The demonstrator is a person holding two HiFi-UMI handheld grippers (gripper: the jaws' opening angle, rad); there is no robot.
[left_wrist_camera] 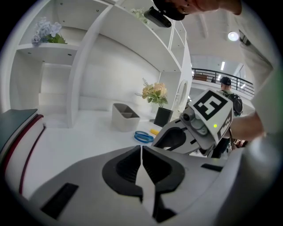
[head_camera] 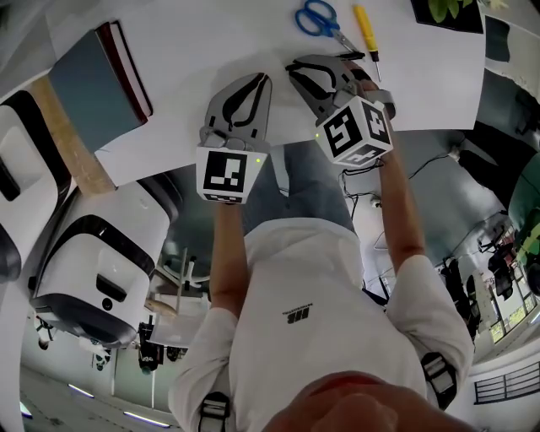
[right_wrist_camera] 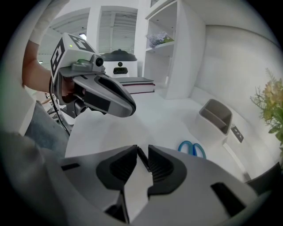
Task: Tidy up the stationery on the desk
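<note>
Blue-handled scissors and a yellow-handled tool lie on the white desk at its far side. Both also show in the left gripper view: the scissors, the yellow tool. A grey pen holder stands beyond them. My left gripper hovers over the desk's near edge, shut and empty. My right gripper is beside it, nearer the scissors, jaws together with nothing between them. Each gripper shows in the other's view: the right gripper, the left gripper.
A stack of books with a grey cover lies at the desk's left. White shelves rise behind the desk, with flowers and a small black frame near the holder. A white machine stands on the floor at my left.
</note>
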